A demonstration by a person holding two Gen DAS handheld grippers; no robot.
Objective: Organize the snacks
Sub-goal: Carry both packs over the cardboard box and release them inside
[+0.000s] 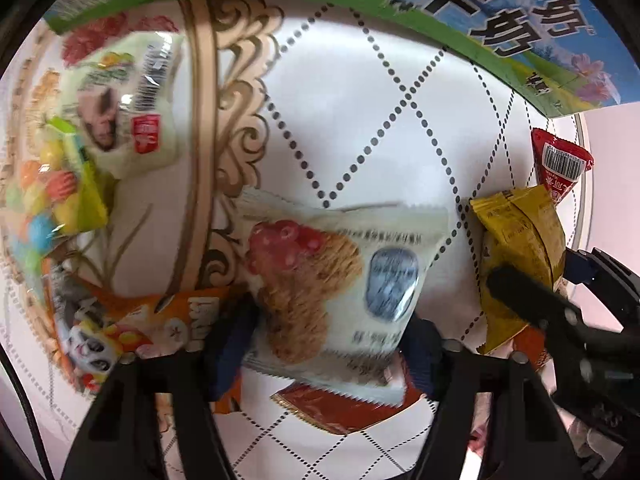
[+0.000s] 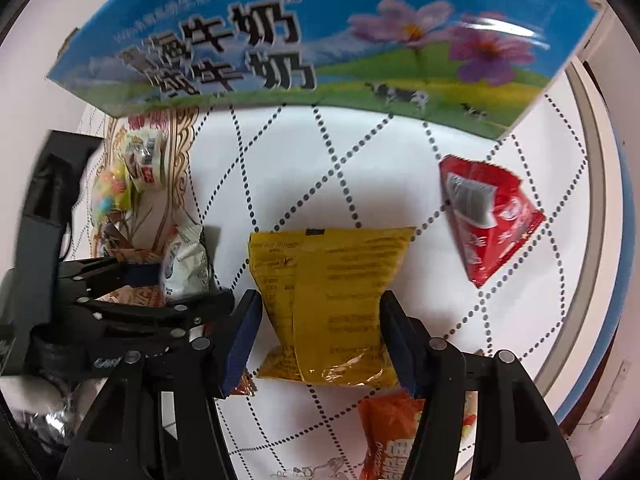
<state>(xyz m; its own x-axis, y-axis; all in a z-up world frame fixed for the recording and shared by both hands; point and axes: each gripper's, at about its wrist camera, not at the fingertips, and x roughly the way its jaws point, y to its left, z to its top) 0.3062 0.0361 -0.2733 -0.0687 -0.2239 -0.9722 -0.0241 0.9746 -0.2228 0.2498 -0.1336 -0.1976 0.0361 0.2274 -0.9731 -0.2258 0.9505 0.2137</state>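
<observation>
Left gripper (image 1: pixel 328 344) fingers grasping blurred white packet (image 1: pixel 332 280), right gripper (image 2: pixel 320 340) fingers grasping yellow packet (image 2: pixel 328 304), print unreadable

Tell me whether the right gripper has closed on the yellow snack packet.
Shut on it. In the right wrist view the right gripper has both blue pads pressed against the sides of the yellow snack packet, which narrows and creases between them.

left gripper (image 1: pixel 328 344) squeezes white cookie pack (image 1: pixel 332 292) | right gripper (image 1: pixel 532 284) pinches yellow pack (image 1: pixel 520 248) | red pack (image 1: pixel 560 164) near milk box (image 1: pixel 500 12)
</observation>
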